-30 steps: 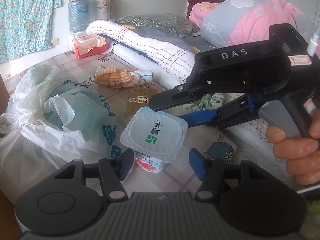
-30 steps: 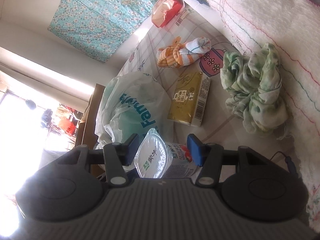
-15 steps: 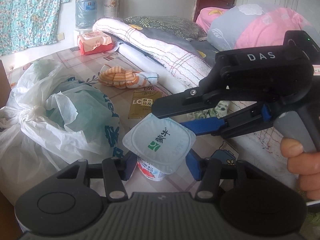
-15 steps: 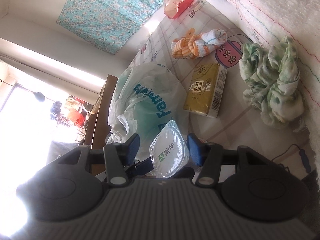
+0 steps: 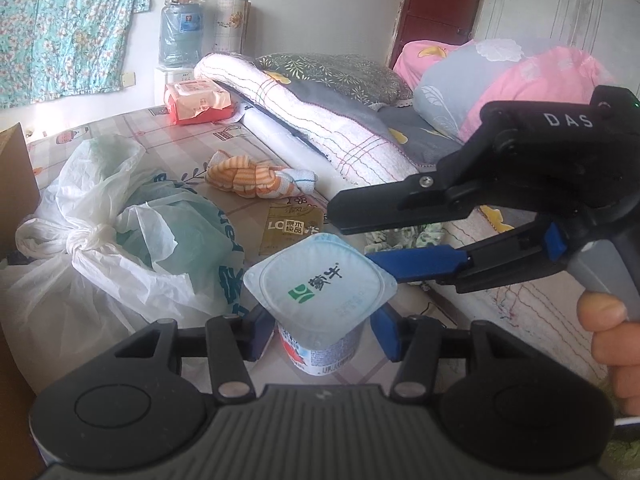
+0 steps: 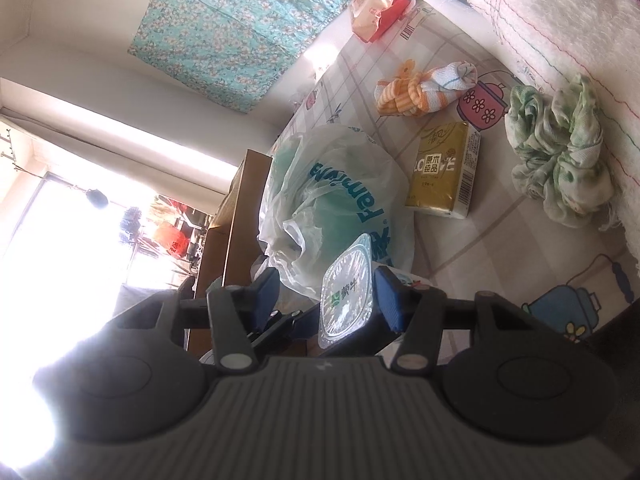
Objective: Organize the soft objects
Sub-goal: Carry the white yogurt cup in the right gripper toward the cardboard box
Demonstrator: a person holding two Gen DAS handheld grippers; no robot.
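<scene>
A yogurt cup [image 5: 320, 292] with a pale blue foil lid stands between my left gripper's [image 5: 322, 332] blue pads, which sit close on either side of its body. It also shows in the right wrist view [image 6: 346, 296]. My right gripper [image 6: 326, 300] straddles the cup's lid from the side, jaws apart; in the left wrist view its blue finger [image 5: 420, 262] reaches the lid's rim. An orange-striped rolled towel [image 5: 256, 176], a gold tissue pack [image 6: 442, 170] and a crumpled green floral cloth [image 6: 560, 152] lie on the bed.
A tied white plastic bag [image 5: 120, 236] sits left of the cup. A red wipes pack [image 5: 198, 100] lies farther back. A folded white quilt [image 5: 320, 128] and pink and grey pillows [image 5: 500, 76] run along the right. A brown cardboard box [image 6: 226, 216] stands beyond the bag.
Both grippers have closed in on the yogurt cup, which now looks lifted and nearer the cameras. My left pads have narrowed around its body.
</scene>
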